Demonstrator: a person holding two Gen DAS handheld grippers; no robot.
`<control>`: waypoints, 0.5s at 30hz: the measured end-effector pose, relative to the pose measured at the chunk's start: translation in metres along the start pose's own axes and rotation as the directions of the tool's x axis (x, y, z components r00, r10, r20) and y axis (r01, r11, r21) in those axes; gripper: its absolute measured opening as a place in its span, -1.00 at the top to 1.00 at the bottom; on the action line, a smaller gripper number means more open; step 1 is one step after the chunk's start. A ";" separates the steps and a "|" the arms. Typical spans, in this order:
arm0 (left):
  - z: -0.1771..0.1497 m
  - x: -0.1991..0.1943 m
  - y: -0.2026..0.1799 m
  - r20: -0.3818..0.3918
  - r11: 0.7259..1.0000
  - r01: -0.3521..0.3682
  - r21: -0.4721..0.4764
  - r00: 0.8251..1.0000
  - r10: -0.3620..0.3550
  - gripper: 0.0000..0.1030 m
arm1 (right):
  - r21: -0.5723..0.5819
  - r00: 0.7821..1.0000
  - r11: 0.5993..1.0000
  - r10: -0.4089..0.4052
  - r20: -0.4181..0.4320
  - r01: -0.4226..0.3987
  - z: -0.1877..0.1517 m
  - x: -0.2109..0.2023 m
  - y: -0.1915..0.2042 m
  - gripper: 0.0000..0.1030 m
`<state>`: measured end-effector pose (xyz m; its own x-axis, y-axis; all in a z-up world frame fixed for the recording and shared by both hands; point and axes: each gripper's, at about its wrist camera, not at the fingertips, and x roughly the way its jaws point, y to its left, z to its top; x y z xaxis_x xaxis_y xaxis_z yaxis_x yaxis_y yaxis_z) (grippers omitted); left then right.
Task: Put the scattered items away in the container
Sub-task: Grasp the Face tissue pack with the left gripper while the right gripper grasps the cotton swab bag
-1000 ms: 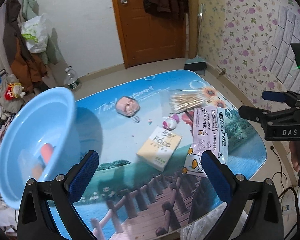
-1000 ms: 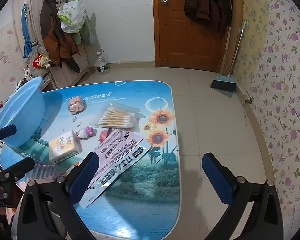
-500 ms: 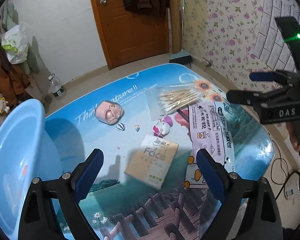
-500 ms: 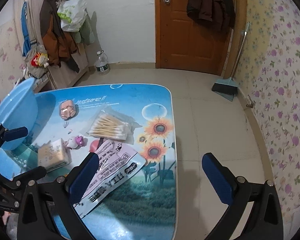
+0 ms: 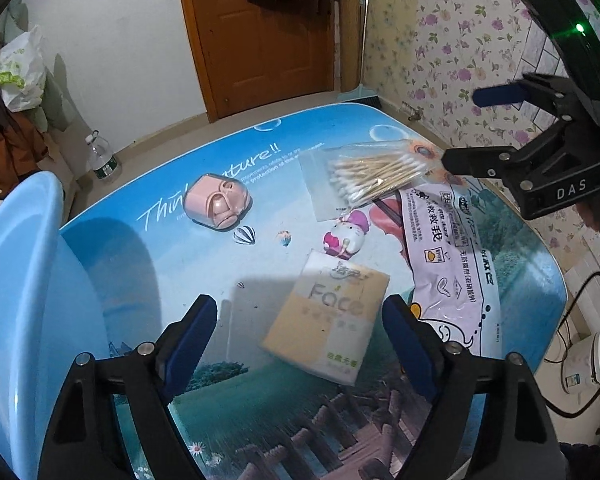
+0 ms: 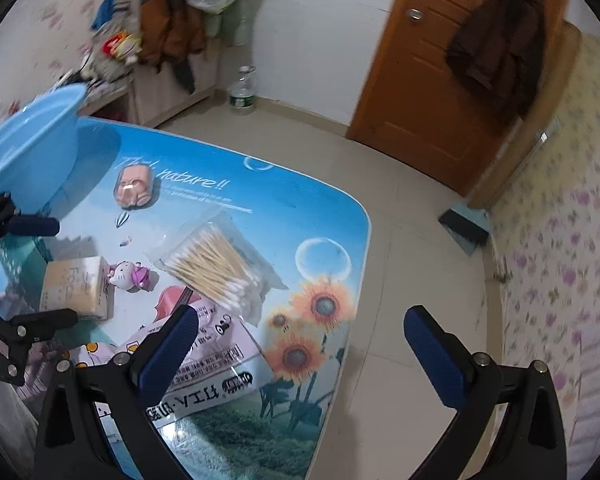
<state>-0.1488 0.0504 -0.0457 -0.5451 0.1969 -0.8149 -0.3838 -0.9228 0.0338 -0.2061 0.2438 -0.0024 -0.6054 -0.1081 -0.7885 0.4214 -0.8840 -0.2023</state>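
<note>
light blue basin (image 5: pixel 16 280), pink floral wallpaper (image 5: pixel 452 40)

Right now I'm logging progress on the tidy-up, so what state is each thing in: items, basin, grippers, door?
Blue basin: on the table's left edge; contents out of view.
Tissue pack: flat on the table, between the left gripper's fingers, not gripped.
Cotton swab bag: on the table.
Kitty figure: lying on its side.
Pink case: on the table.
Snack packet: lying flat.
Left gripper: open, jaws just been closing.
Right gripper: open, empty.
Door: shut.

Basin (image 5: pixel 16 280) left of tissue pack (image 5: pixel 328 316); swabs (image 5: pixel 376 176) behind.
</note>
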 end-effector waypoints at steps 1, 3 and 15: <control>-0.001 0.001 0.000 -0.004 1.000 0.005 0.003 1.000 -0.005 -0.62 | -0.017 1.000 1.000 0.011 -0.006 -0.011 0.002 0.003 0.003 -1.00; -0.001 0.003 -0.001 -0.013 1.000 0.015 0.011 1.000 -0.015 -0.59 | -0.061 0.999 0.998 0.028 -0.017 -0.029 0.006 0.010 0.009 -1.00; -0.002 0.011 -0.001 -0.042 0.995 0.087 0.041 0.995 -0.086 -0.10 | -0.213 0.997 0.975 0.059 -0.053 -0.069 0.023 0.044 0.020 -1.00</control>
<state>-0.1531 0.0534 -0.0558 -0.4788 0.2612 -0.8382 -0.4605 -0.8876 -0.0135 -0.2394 0.2107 -0.0282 -0.5430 -0.1361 -0.8286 0.5965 -0.7571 -0.2665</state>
